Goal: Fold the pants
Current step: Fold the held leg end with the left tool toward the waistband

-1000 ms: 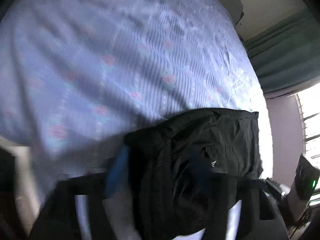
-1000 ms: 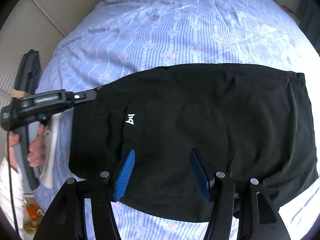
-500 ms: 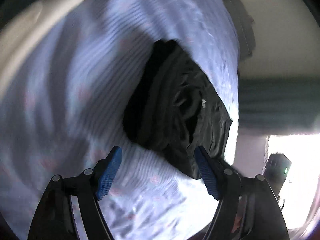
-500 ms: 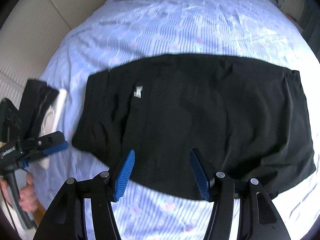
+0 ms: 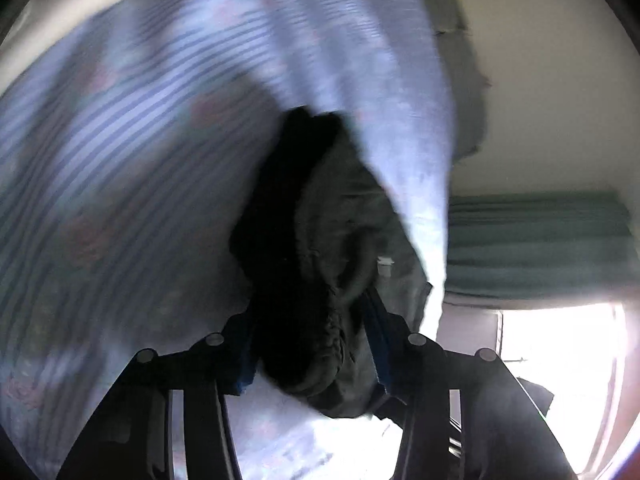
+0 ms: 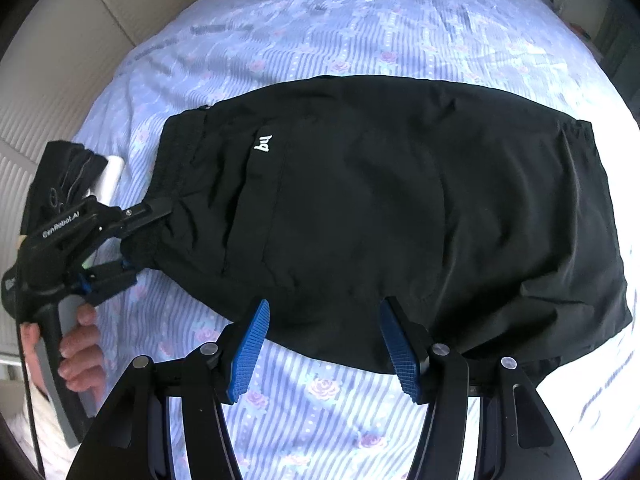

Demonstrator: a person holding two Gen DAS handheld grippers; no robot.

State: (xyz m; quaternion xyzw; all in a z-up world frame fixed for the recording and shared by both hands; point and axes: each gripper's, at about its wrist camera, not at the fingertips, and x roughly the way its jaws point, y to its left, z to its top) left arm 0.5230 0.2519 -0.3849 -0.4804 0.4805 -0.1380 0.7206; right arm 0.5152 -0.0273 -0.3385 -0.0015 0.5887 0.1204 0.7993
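Left wrist view: my left gripper (image 5: pixel 312 344) has just been closing, and its jaws now pinch a thick bunch of the pants (image 5: pixel 320 264) at their end. The picture is blurred, so I cannot tell how many layers I have. If only the top layer is caught, lifting could pull the fold apart.

Right wrist view: the pants (image 6: pixel 380 208) lie folded flat across the bed (image 6: pixel 360 20). My right gripper (image 6: pixel 324 340) hangs open over their near edge, gripping nothing. With that edge unpinned, a left-side pull may drag the whole bundle along the sheet.
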